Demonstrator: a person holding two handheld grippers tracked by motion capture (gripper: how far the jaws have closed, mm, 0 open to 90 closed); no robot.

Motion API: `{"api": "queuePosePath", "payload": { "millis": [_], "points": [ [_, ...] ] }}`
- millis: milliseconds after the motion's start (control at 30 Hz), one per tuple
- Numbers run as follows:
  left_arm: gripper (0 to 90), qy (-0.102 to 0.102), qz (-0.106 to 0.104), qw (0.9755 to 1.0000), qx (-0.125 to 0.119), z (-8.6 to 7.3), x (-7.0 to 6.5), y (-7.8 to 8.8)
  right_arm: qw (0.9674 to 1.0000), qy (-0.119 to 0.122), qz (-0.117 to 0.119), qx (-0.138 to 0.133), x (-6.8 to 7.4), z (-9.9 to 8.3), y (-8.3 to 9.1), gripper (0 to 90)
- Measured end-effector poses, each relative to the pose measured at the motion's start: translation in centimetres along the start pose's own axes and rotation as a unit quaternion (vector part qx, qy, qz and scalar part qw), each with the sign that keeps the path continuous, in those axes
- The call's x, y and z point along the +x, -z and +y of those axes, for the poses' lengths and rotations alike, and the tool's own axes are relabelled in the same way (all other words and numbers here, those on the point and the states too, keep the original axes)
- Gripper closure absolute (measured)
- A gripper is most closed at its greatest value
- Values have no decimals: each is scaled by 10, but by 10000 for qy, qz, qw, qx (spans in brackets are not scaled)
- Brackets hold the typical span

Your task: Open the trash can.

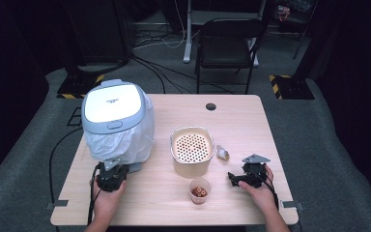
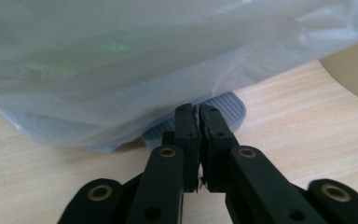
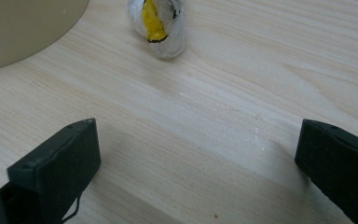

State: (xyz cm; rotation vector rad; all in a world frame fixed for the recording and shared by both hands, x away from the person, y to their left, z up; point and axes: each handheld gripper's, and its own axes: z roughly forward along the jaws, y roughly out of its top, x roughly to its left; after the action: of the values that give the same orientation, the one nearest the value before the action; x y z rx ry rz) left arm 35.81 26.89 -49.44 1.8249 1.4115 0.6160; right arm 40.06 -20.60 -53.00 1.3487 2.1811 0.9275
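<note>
A white lidded bin [image 1: 113, 104] lined with a thin plastic bag [image 1: 125, 140] stands at the table's left. My left gripper [image 1: 111, 166] sits at the bin's foot. In the left gripper view its jaws [image 2: 196, 109] stand together just under the hanging bag [image 2: 144, 60], in front of a grey ribbed base [image 2: 226, 108]. A thin pale sliver shows between the pads; I cannot tell whether it is bag film. My right gripper [image 1: 237, 172] rests open on the table at the right, its jaws [image 3: 198, 128] wide over bare wood. A small clear-wrapped yellow item [image 3: 161, 23] lies ahead of it.
A beige pot [image 1: 192, 147] with a perforated insert stands mid-table, its side also in the gripper views [image 2: 354, 70] [image 3: 23, 28]. A small cup [image 1: 199, 190] of brown food sits in front of it, the wrapped item [image 1: 221, 153] to its right. A black chair [image 1: 227, 41] stands beyond the table.
</note>
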Motion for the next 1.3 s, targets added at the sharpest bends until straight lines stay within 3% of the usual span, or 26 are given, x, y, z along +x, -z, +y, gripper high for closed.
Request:
{"api": "queuePosePath", "payload": {
  "millis": [33, 67, 167, 267, 300, 333, 367, 400, 467, 533, 600, 633, 667, 700, 833, 867, 933, 1000, 1033, 1167, 1200, 1233, 1267, 1300],
  "points": [
    [854, -18, 21, 10000, -62, 0, 0, -1, 10000, 0, 0, 1, 0, 0, 0, 0],
    [840, 387, 29, 9992, -136, -1, -5, -4, 10000, 2, 0, 0, 0, 0, 0, 0],
    [868, 251, 207, 9993, -184, -4, -5, -9, 10000, 2, 0, -1, 0, 0, 0, 0],
    [876, 239, 230, 9992, -229, -5, -3, -10, 10000, 10, 2, 2, 0, 0, 0, 0],
    [873, 327, 130, 9992, -212, -6, -5, -11, 10000, 2, 0, 0, 0, 0, 0, 0],
    [863, 218, 242, 9993, -200, -5, -3, -10, 10000, 10, 15, 9, 0, 0, 0, 0],
    [856, 327, 164, 9990, -243, -7, -4, -11, 10000, 53, 34, 22, 0, 0, 1, 0],
    [801, 234, 301, 9989, -279, -7, -2, -11, 10000, 42, 32, 21, 0, 0, 1, 0],
    [802, 344, 254, 9985, -332, -8, -1, -12, 10000, 46, 33, 26, 0, 0, 1, 0],
    [837, 331, 181, 9990, -222, -7, -1, -11, 10000, 43, 34, 26, 0, 0, 1, 0],
    [872, 177, 199, 9994, -235, -7, -3, -12, 10000, 45, 32, 19, 0, 0, 1, 0],
    [886, 193, 217, 9993, -244, -7, -5, -12, 10000, 42, 35, 25, 0, 0, 1, 0],
    [886, 134, 119, 9997, -185, -7, -6, -12, 10000, 42, 35, 25, 0, 0, 1, 0],
    [887, 101, 248, 9994, -205, -8, -8, -12, 10000, 32, 42, 41, 0, -1, 1, 0],
    [900, -330, 328, 9988, -132, -7, -6, -11, 9999, 94, 51, 35, -1, -1, 1, 0],
    [900, -114, 255, 9994, -217, -7, -7, -12, 9999, 96, 51, 35, -1, -1, 1, 0],
    [900, -72, 183, 9996, -195, -7, -5, -12, 9999, 96, 52, 36, -1, -1, 1, 0],
    [900, -154, 240, 9995, -157, -8, -6, -12, 9999, 100, 45, 37, 0, -1, 1, 0],
    [900, -55, 283, 9993, -254, -8, -8, -13, 9999, 104, 53, 36, 0, -1, 1, 0],
    [900, -122, 93, 9996, -227, -8, -6, -14, 9999, 109, 57, 36, 0, -1, 1, 0],
    [900, -141, 179, 9994, -266, -9, -6, -14, 9999, 109, 56, 36, 0, -1, 1, 0],
    [900, -224, 201, 9994, -153, -9, -5, -13, 9999, 108, 57, 36, 0, -1, 2, 0],
    [900, -77, 182, 9996, -214, -9, -6, -15, 9999, 91, 64, 58, 0, -1, 2, 0],
    [900, -100, 117, 9997, -197, -9, -5, -15, 9999, 68, 71, 50, 1, -1, 2, 0]
  ]
}}
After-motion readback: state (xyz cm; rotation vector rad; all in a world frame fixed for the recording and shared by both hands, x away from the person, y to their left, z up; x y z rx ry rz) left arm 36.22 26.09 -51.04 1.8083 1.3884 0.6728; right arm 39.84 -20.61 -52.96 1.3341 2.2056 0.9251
